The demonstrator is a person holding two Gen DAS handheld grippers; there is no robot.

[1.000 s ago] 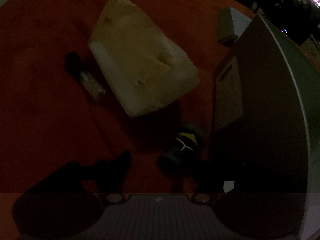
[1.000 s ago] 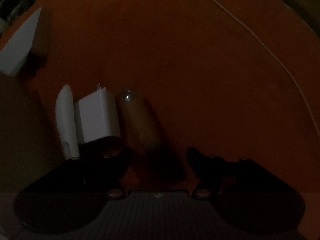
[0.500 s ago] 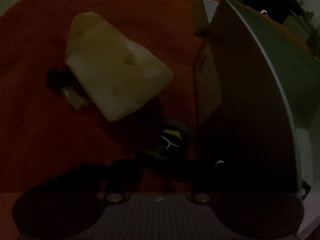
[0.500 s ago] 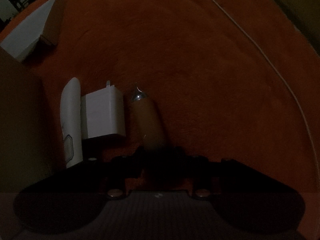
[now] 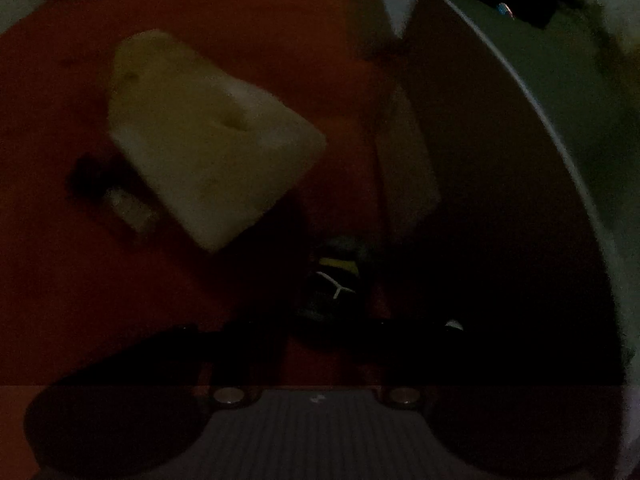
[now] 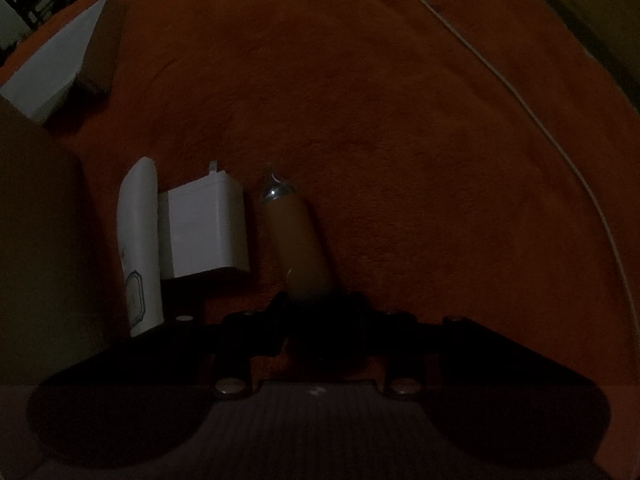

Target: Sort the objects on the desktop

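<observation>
The scene is very dark. In the right wrist view my right gripper (image 6: 320, 320) is shut on the near end of an orange-brown tube with a silver tip (image 6: 298, 240), which lies on the red cloth. A white charger block (image 6: 204, 232) and a white tube (image 6: 138, 244) lie just left of it. In the left wrist view my left gripper (image 5: 328, 332) has its fingers close around a small dark object with a yellow band (image 5: 334, 280). A pale yellow wedge-shaped block (image 5: 204, 144) lies beyond, with a small clear bottle (image 5: 124, 204) at its left.
A large cardboard box (image 5: 480, 160) stands at the right in the left wrist view and shows at the left edge of the right wrist view (image 6: 40, 220). A small white box (image 6: 64, 64) lies at the far left. A thin white cord (image 6: 520, 100) crosses the cloth.
My right gripper closed on the orange-brown tube. My left gripper moved forward and right, and its fingers narrowed around the small dark object.
</observation>
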